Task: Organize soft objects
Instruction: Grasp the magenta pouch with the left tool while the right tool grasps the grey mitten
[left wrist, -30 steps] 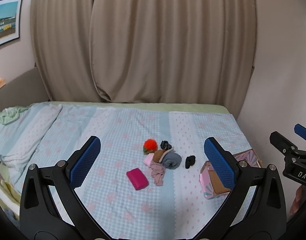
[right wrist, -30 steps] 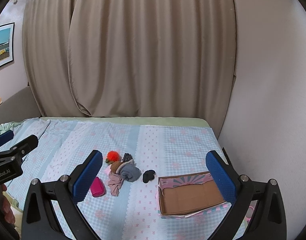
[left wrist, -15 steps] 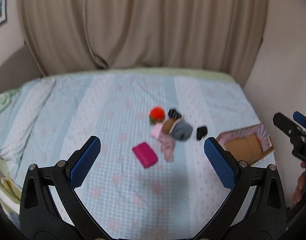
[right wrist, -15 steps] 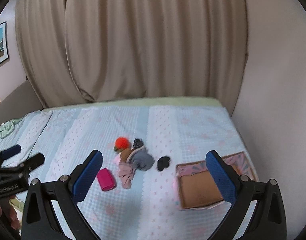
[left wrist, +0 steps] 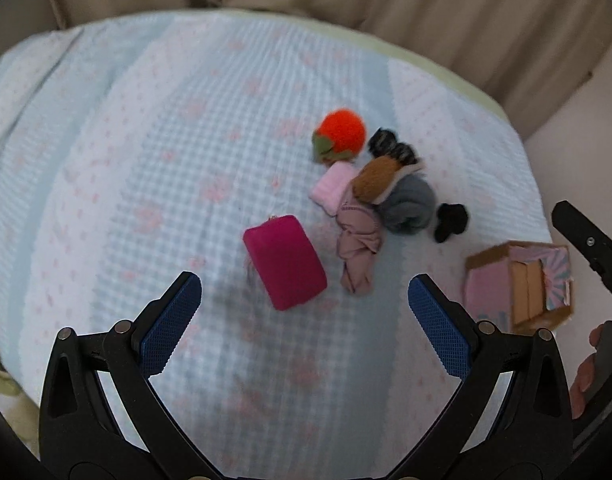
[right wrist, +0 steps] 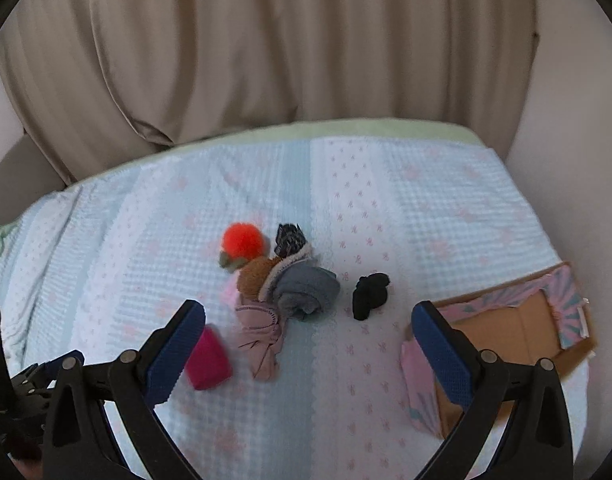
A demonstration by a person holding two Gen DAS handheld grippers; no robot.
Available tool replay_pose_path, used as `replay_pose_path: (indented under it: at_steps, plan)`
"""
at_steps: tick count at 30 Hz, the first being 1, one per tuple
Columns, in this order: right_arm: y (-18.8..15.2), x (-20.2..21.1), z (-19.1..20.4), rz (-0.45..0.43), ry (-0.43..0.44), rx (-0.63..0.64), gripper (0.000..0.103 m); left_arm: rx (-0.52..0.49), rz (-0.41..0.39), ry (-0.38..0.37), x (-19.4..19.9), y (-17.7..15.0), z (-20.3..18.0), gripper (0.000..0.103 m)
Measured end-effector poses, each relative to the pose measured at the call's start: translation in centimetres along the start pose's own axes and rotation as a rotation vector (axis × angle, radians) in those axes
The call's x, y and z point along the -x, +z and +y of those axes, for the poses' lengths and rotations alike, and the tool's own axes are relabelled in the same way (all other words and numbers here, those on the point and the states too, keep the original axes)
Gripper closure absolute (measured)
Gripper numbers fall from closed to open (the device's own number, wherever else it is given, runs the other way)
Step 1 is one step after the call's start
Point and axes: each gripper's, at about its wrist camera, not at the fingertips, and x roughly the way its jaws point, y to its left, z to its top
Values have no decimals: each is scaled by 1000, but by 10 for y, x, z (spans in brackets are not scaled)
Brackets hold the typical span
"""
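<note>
Across the top of both frames I see a beige curtain (right wrist: 266,48) hanging in heavy folds. Under it, filling the middle and lower part, lies a pale blue bedspread (left wrist: 154,152) with checks and small pink flowers. A light green mattress edge (right wrist: 345,128) runs along its far side. At the right of the frame I see a plain wall (right wrist: 577,140).

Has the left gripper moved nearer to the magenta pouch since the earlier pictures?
Yes. The left gripper has come forward and down toward the magenta pouch, which now lies just ahead of its open fingers on the bedspread.
</note>
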Motion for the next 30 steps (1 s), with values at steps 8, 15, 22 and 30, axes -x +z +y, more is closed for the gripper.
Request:
replay_pose_path:
  at_steps: [8, 15, 22, 30]
  plan:
    - [-12, -124, 1, 95, 36, 63, 0, 78, 83, 53, -108, 0, 4, 1]
    - [-17, -201, 7, 181, 28, 191, 0, 145, 151, 116, -173, -13, 8, 3]
    - [-11, -230, 9, 196, 76, 307, 12, 184, 185, 166, -207, -19, 11, 23]
    - [-7, -246, 9, 228, 145, 306, 48, 149, 160, 202, -214, -15, -3, 42]
